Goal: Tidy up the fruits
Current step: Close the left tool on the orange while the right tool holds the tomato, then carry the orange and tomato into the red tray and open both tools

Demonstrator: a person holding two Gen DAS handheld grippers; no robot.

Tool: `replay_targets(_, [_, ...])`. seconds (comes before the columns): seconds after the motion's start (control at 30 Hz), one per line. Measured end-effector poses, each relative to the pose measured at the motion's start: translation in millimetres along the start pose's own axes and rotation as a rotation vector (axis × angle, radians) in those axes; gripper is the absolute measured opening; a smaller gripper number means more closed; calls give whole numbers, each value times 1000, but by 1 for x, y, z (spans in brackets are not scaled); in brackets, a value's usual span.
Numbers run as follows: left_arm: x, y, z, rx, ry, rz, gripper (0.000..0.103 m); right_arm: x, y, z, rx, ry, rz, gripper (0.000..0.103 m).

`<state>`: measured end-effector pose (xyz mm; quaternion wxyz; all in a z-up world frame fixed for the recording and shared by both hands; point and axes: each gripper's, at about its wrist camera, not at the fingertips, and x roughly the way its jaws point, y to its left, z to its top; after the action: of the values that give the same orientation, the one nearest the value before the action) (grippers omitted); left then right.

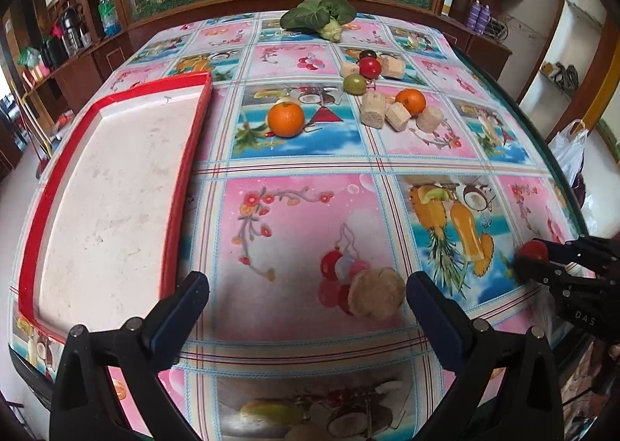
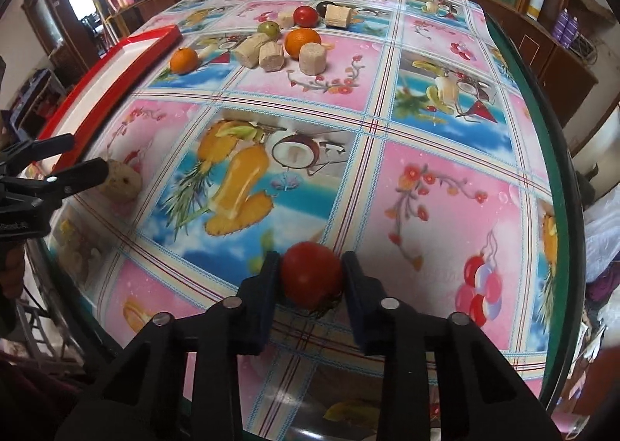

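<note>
1. Fruit-print oilcloth over a round tabletop [image 1: 302, 166], wooden cabinets and a glass case of artificial plants behind.
2. Right tongs [image 2: 312, 278] clamped on a red tomato [image 2: 311, 273], low over the near edge of the cloth.
3. Left tongs [image 1: 306, 295] spread wide and empty, just short of a tan cut chunk [image 1: 376, 293], apparently sugarcane, near the red-rimmed white tray [image 1: 186, 154].
4. Well apart toward the far side: two oranges [image 1: 286, 119], a second tomato [image 1: 369, 67], a green fruit [image 1: 354, 83], a dark fruit, more tan chunks and a leafy green vegetable [image 1: 317, 16].
5. Likely step: carrying the held tomato across to the tray, bare so far.
6. Best handling: firm but gentle pressure on the soft skin, tongs level in transit, clear of the left tongs, down over the raised red rim, release only with the fruit touching the tray floor to prevent rolling.
</note>
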<state>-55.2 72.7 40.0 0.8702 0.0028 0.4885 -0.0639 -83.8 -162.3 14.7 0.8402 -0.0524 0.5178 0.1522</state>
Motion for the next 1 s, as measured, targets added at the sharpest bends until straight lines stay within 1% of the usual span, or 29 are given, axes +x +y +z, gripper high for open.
replay_targets(0.1, [-5,13,6,-31,-20,-32,103,-5,0,0,3,-24,-4,31])
replay_targets(0.17, [-4,17,17,-42,-32,-55,103,-9,-1,1,14,-42,-6,31])
replay_targets(0.23, [0,17,33,-55,-39,-82,103,-9,-4,2,35,-45,12,31])
replay_targets(0.3, [8,14,55,-66,-42,-88,103,-6,-5,2,45,-43,18,31])
replay_targets(0.33, [14,12,65,-63,-43,-107,103,-5,-6,2,50,-38,22,31])
replay_targets(0.37, [21,10,76,-56,-46,-103,103,-4,-6,1,53,-35,25,31])
replay_targets(0.47, [46,5,100,-8,-26,-56,102,-2,-8,-1,61,-26,35,31])
replay_targets(0.53, [65,4,110,8,6,-21,93,-3,-9,-2,68,-26,44,31])
replay_targets(0.57, [74,5,113,7,26,-24,87,-3,-10,-2,69,-26,47,31])
replay_targets(0.63, [86,6,117,1,42,-31,80,-4,-11,-3,68,-26,49,31])
replay_targets(0.7, [97,8,119,-4,60,-17,66,-4,-12,-3,73,-26,54,31])
replay_targets(0.73, [101,10,119,-11,68,-20,62,-4,-13,-3,78,-25,58,31])
replay_targets(0.77, [104,11,118,-17,71,-25,55,-4,-14,-3,82,-25,62,31])
replay_targets(0.8, [102,12,118,-12,42,-17,46,-4,-14,-3,84,-25,65,31])
replay_targets(0.83, [102,12,117,-6,39,-15,43,-4,-14,-3,83,-24,66,31])
replay_targets(0.87, [102,12,117,-2,29,-4,37,-4,-14,-2,81,-24,67,31])
replay_targets(1.0, [96,19,114,-47,36,-60,37,-4,-13,0,77,-30,66,31])
